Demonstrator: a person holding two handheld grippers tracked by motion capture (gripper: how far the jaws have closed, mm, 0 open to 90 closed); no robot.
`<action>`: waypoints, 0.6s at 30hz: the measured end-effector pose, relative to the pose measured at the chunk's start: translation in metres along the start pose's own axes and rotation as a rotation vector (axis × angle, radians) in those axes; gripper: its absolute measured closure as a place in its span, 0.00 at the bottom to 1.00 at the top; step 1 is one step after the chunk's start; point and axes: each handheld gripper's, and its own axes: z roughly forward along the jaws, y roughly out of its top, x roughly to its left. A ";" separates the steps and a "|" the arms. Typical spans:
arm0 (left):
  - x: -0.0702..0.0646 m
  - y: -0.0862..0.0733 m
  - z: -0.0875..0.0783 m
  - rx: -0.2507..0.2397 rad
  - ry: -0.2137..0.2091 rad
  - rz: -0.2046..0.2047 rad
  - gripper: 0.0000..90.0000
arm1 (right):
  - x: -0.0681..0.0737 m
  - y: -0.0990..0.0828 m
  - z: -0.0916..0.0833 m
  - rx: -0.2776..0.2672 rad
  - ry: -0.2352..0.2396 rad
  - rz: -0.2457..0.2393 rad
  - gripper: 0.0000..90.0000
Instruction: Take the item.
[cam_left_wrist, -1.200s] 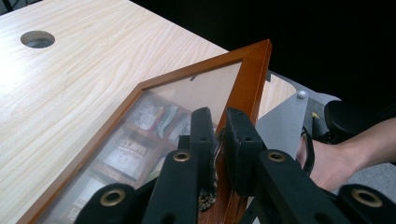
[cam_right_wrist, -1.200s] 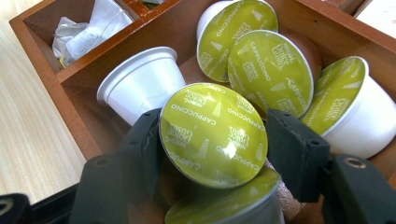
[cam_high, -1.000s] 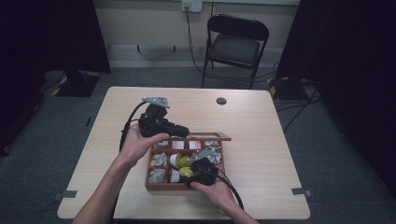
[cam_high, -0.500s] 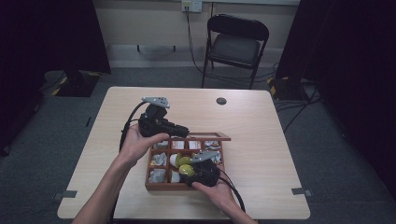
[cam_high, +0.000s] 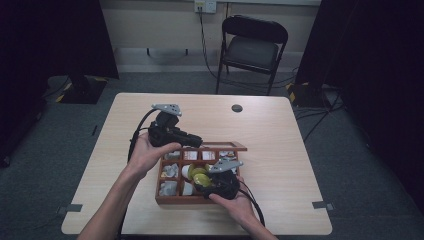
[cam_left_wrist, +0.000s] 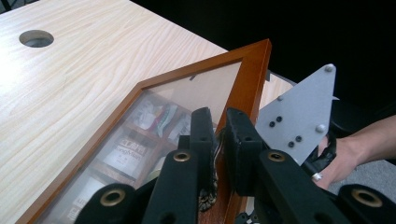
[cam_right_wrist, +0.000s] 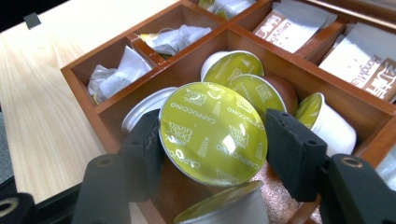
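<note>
- Your left gripper (cam_high: 192, 140) is over the far left part of the wooden box (cam_high: 165, 199). Its jaws are clenched on the frame of the box's glass lid (cam_left_wrist: 196, 88), at the small latch on that frame, and hold the lid raised and tilted; one lid, one box.
- In the left gripper view the lid's long edge runs up and to the right towards its corner, away from you, and sachets show through the glass.
- The table (cam_high: 280, 125) bears one round hole (cam_high: 237, 108) beyond the box; one folding chair (cam_high: 252, 47) stands past the table's far edge.
- In the right gripper view you can count five yellow-green foil-topped capsules in and over the middle compartment, plus one white-rimmed capsule partly hidden behind the left jaw, so six at least.
- Two compartments at the left of that view hold crumpled white sachets; two at the upper right hold flat brown-and-white packets.
- Your right gripper (cam_right_wrist: 212, 140) grasps one capsule (cam_right_wrist: 212, 133), with a pad on each side of its rim. It sits just above the other capsules in the middle compartment.
- The capsule's foil lid faces the gripper's camera, tilted slightly; its axis runs away from you, down into the compartment.
- In the high view your right gripper (cam_high: 207, 186) is at the near middle of the box.
</note>
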 end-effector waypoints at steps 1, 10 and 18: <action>0.000 0.000 0.000 0.001 0.000 0.000 0.91 | 0.000 0.000 -0.001 -0.002 0.000 0.002 0.44; 0.000 0.000 0.000 0.002 0.002 0.002 0.91 | -0.002 0.002 -0.009 -0.024 -0.003 0.012 0.44; 0.000 0.000 0.000 -0.002 0.006 0.000 0.91 | -0.003 0.000 -0.017 -0.041 -0.005 0.025 0.44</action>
